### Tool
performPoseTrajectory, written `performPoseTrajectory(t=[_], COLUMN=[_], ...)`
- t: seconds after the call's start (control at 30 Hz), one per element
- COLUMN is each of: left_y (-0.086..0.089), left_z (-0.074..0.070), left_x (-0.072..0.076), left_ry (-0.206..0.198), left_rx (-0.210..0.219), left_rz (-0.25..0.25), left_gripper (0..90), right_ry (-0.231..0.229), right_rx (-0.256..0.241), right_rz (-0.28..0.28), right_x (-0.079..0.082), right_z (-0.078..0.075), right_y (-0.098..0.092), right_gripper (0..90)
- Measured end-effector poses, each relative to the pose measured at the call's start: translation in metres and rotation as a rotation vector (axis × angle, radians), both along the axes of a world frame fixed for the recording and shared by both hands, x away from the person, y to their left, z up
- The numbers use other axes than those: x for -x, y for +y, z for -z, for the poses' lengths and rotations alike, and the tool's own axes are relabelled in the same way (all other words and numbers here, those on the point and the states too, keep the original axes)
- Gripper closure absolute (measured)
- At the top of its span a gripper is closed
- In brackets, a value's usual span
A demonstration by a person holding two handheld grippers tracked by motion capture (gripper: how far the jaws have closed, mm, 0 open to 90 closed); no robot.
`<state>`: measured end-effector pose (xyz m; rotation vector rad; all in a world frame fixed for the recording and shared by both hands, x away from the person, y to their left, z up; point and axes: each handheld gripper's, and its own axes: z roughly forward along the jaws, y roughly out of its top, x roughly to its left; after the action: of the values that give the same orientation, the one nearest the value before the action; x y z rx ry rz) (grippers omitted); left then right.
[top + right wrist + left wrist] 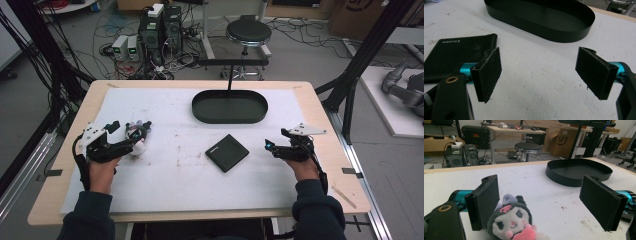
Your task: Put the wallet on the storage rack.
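Both grippers sit spread and empty: left gripper [540, 202] straddles the plush toy [512, 222], right gripper [539, 75] near the wallet [454, 56]; black tray [229, 106] far, apparently empty; seemingly nothing moved yet

My left tongs [539, 203] stand wide apart, both black pads rising from the near edge over the white sheet that covers the table [529, 180]. Between them, close against the left pad, sits a small plush doll [511, 221]: dark head, white face, a pink skull mark on the forehead, a lilac bow and a pink heart at its chest. The right pad is well clear of it. Farther off to the right lies an empty black oval tray [577, 171] on the sheet. Beyond the far table edge I see a round black stool [527, 148], computer towers [456, 156] on the floor at the left, and cardboard boxes [561, 143].
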<state>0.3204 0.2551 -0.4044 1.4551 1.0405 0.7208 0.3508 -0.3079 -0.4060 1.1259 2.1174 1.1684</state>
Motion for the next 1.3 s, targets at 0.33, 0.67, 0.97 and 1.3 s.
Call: performPoseTrajectory(t=[0.33,0.67,0.97,1.3], left_y=[-0.003,-0.007,-0.012,-0.008], left_z=[0.003,0.002,0.005,0.007], left_x=[-0.005,-0.001,-0.005,-0.003], left_ry=[0.015,0.011,0.027,0.046], left_rx=[-0.002,-0.015,-0.021,-0.015], left_rz=[0.009,0.016,0.034,0.027], left_gripper=[16.1,17.0,17.5,18.0], right_ry=[0.006,0.003,0.085,0.056], right_rx=[-0.001,0.026,0.088,0.222], right_rz=[-0.007,-0.093,-0.303,-0.402], right_x=[-0.002,0.004,0.007,0.012], right_z=[0.002,0.000,0.021,0.039], right_y=[0.000,0.026,0.097,0.140], right_gripper=[21.2,23.7,24.1,36.7])
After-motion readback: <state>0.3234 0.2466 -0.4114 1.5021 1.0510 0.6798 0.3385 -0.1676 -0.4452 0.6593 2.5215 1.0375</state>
